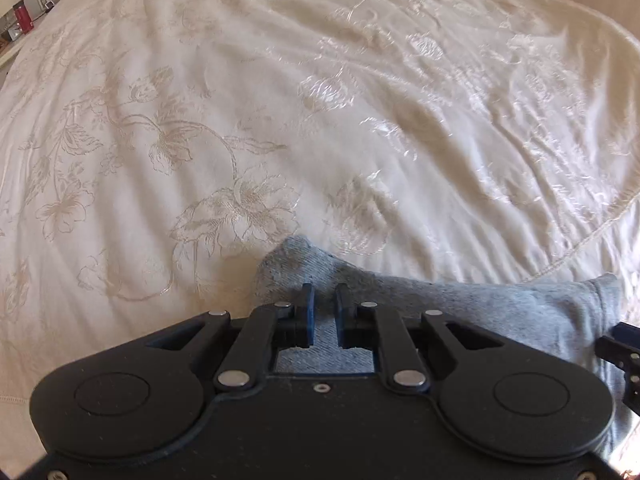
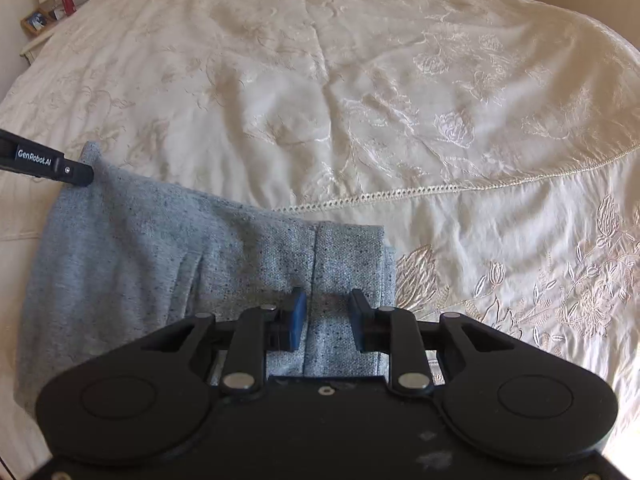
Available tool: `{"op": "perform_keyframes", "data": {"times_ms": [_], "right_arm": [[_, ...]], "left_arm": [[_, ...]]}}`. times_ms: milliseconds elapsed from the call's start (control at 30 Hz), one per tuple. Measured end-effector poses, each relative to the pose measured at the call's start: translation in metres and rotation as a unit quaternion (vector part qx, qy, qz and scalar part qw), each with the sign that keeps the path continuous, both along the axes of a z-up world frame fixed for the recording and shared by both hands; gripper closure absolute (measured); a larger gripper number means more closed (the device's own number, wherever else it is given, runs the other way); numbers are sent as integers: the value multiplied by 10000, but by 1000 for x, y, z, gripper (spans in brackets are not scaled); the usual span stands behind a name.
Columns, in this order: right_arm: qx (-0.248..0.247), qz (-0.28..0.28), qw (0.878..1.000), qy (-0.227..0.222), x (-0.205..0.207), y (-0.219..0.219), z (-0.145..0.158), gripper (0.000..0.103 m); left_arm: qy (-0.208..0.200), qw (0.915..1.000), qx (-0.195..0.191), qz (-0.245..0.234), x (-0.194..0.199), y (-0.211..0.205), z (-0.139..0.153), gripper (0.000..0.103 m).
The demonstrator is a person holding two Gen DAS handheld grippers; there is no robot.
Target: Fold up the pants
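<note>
In the left wrist view, a cream embroidered bedspread (image 1: 280, 100) fills the frame, with a red container (image 1: 23, 19) on a side table at ten o'clock. The left gripper (image 1: 322, 304) sits at six o'clock, its blue fingers (image 1: 305, 312) drawn close and pinching a raised fold of the grey pants (image 1: 500, 304). The cloth runs from there toward four o'clock, where part of the other gripper shows at the frame edge.

In the right wrist view, the pants (image 2: 140, 248) lie from nine o'clock to the centre on the bedspread (image 2: 400, 80), a seamed cuff at their right end. The right gripper (image 2: 327, 312) at six o'clock has its jaws slightly parted with the cuff between them; whether they grip it I cannot tell.
</note>
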State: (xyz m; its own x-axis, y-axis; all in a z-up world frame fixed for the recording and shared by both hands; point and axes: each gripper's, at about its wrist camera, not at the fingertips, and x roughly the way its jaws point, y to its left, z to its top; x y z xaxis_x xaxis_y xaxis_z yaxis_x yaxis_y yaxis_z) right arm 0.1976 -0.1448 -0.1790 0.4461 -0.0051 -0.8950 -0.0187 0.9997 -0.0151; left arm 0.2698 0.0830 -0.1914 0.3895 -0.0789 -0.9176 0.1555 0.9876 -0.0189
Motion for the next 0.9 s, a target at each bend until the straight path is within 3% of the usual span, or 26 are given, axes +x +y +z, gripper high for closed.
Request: {"op": "perform_keyframes", "data": {"times_ms": [100, 233, 333, 500, 567, 733, 900], "right_arm": [[-48, 16, 10000, 53, 4, -1, -12, 67], [-77, -65, 9999, 35, 2, -3, -15, 61], [33, -74, 10000, -46, -4, -9, -13, 60], [624, -336, 9975, 47, -21, -31, -13, 56], [805, -477, 9955, 165, -30, -40, -17, 53], [1149, -763, 9901, 256, -47, -57, -29, 47], [1502, -744, 9850, 413, -42, -70, -41, 41]], "left_arm": [[130, 9992, 361, -62, 14, -1, -22, 83], [119, 9987, 481, -128, 14, -5, -21, 83], [-39, 9993, 382, -35, 1, -1, -4, 83], [-24, 9998, 110, 183, -42, 14, 12, 82], [109, 9995, 74, 289, -64, 19, 10, 72], [481, 9982, 104, 356, -114, 18, -7, 66], [453, 9975, 242, 492, -130, 16, -15, 54]]}}
